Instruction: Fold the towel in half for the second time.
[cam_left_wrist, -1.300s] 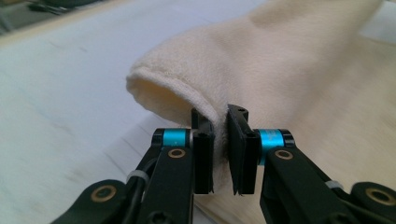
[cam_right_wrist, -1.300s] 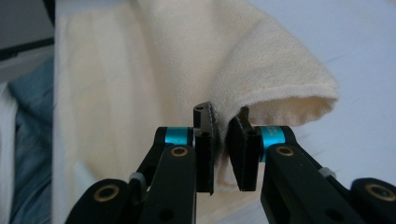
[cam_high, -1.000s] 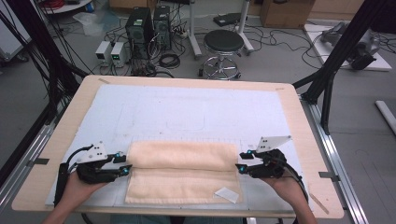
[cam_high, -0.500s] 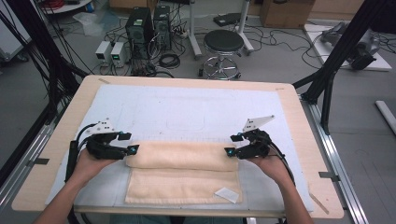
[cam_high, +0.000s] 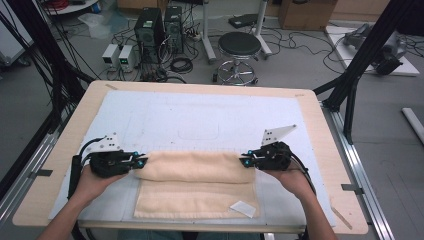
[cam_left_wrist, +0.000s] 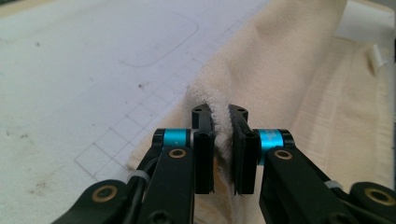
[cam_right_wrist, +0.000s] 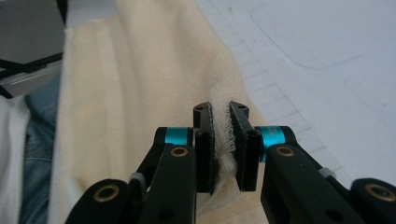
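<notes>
My left claw (cam_left_wrist: 219, 135) is pinched narrow on a thick fold of the cream terry-cloth towel (cam_left_wrist: 289, 79), the fuzzy edge squeezed between its two black jaws. My right claw (cam_right_wrist: 222, 140) grips the same towel (cam_right_wrist: 140, 79) the same way, cloth bunched between its jaws. From above, the left claw (cam_high: 139, 162) holds the left end of the raised fold and the right claw (cam_high: 245, 161) holds the right end, the towel (cam_high: 195, 185) stretched between them, its lower layer flat on the near side with a small white label (cam_high: 243, 208) at its corner. Beyond both claws lies the white gridded mat (cam_high: 200, 120) on the pale wooden table (cam_high: 320, 125).
</notes>
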